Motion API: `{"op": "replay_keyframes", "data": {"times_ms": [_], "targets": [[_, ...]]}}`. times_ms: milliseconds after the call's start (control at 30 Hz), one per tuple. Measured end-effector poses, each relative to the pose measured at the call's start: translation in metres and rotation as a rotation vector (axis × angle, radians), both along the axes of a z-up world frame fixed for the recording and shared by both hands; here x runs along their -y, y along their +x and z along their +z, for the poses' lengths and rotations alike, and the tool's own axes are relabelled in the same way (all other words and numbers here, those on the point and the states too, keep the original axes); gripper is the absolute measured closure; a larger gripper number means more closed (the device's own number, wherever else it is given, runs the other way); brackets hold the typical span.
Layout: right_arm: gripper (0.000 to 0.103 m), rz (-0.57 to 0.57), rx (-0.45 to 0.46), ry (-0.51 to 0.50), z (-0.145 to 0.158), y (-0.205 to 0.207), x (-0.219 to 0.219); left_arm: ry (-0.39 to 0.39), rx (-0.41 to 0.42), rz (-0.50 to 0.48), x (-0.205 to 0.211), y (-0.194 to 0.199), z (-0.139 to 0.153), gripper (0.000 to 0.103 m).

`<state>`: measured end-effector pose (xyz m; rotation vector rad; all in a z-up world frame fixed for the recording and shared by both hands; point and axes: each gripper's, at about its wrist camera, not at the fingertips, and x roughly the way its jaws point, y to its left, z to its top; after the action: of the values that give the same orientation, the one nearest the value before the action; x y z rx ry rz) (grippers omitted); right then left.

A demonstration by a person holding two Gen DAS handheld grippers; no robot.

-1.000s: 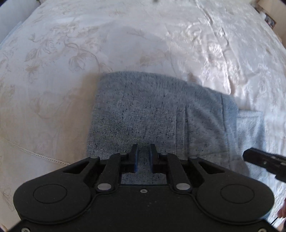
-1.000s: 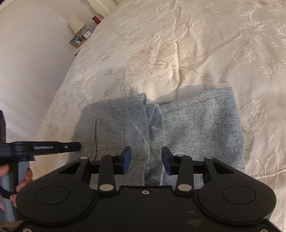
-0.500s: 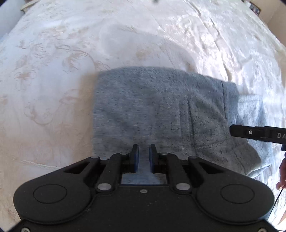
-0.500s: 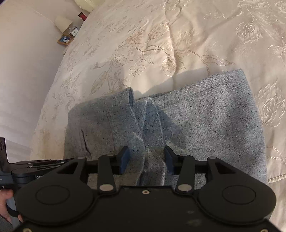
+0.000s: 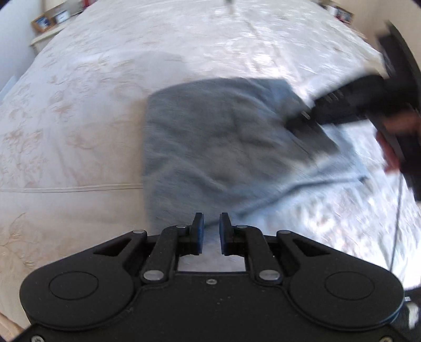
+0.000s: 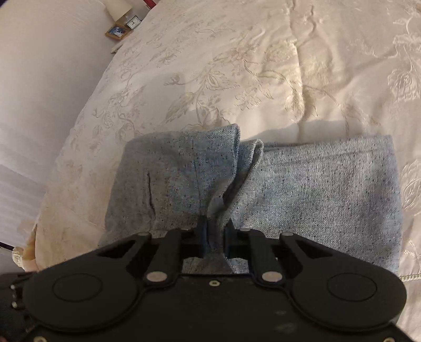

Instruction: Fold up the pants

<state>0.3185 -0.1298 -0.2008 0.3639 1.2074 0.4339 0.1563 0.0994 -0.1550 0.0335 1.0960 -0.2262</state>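
Observation:
The grey-blue pants lie folded in a rough rectangle on a cream embroidered bedspread. In the right wrist view the pants show a raised fold of cloth at their middle, and my right gripper is shut on that fold, with fabric bunched between the blue pads. My left gripper hovers at the near edge of the pants, its jaws a narrow gap apart with nothing between them. The right gripper also shows in the left wrist view, blurred, at the pants' right side.
A wall runs along the bed's left side in the right wrist view. A bedside shelf with a picture frame and a small clock stands at the far corner. Bedspread stretches beyond the pants on all sides.
My right gripper has closed on the raised middle fold of the pants. My left gripper has pulled back off the pants' edge and the view has swung, now blurred.

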Motion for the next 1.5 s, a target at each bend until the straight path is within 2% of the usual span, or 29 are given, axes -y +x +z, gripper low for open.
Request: {"op": "replay_keyframes", "data": {"times_ms": [167, 333, 400, 533, 600, 700, 767, 833, 933, 1000, 1033, 1100, 1200, 1300, 1400, 1500], "targets": [[0.093, 0.021, 0.061, 0.034, 0.040, -0.001, 0.007, -0.011, 0.038, -0.099, 0.049, -0.011, -0.006, 0.081], [0.093, 0.016, 0.128, 0.020, 0.071, -0.008, 0.018, 0.074, 0.086, -0.050, 0.078, 0.002, -0.019, 0.079], [0.093, -0.004, 0.138, 0.001, 0.078, -0.009, 0.031, 0.104, 0.075, -0.016, 0.077, 0.007, -0.029, 0.079], [0.094, -0.074, 0.110, -0.055, 0.068, -0.013, 0.063, 0.166, -0.016, 0.020, 0.063, 0.010, -0.054, 0.079], [0.099, -0.119, 0.077, -0.092, 0.051, -0.014, 0.081, 0.185, -0.052, 0.026, 0.053, 0.007, -0.063, 0.079], [0.100, -0.152, 0.011, -0.126, 0.017, -0.010, 0.100, 0.191, -0.109, 0.052, 0.035, 0.001, -0.071, 0.079], [0.100, -0.193, -0.013, -0.161, -0.003, -0.009, 0.109, 0.173, -0.125, 0.038, 0.027, -0.003, -0.067, 0.079], [0.098, -0.230, -0.010, -0.210, -0.007, -0.011, 0.114, 0.130, -0.131, -0.019, 0.021, -0.007, -0.054, 0.079], [0.091, -0.237, 0.072, -0.210, 0.010, -0.020, 0.113, 0.044, -0.082, -0.120, 0.017, -0.011, -0.021, 0.079], [0.090, -0.203, 0.117, -0.218, 0.023, -0.021, 0.103, 0.029, -0.024, -0.152, 0.021, -0.004, 0.000, 0.079], [0.081, -0.185, 0.129, -0.222, 0.027, -0.020, 0.097, 0.033, 0.000, -0.149, 0.022, 0.002, 0.007, 0.079], [0.066, -0.165, 0.119, -0.206, 0.026, -0.015, 0.089, 0.032, 0.025, -0.121, 0.021, 0.020, 0.013, 0.079], [0.066, -0.178, 0.050, -0.201, 0.012, -0.004, 0.086, 0.024, 0.037, -0.054, 0.017, 0.047, 0.013, 0.079], [0.065, -0.214, -0.056, -0.166, -0.013, 0.003, 0.097, 0.066, 0.041, 0.047, 0.012, 0.061, 0.006, 0.079], [0.065, -0.247, -0.108, -0.092, -0.031, 0.004, 0.109, 0.069, 0.004, 0.146, 0.002, 0.070, -0.004, 0.079], [0.064, -0.264, -0.126, -0.021, -0.041, 0.005, 0.120, 0.038, -0.050, 0.239, -0.014, 0.072, -0.015, 0.079]]}}
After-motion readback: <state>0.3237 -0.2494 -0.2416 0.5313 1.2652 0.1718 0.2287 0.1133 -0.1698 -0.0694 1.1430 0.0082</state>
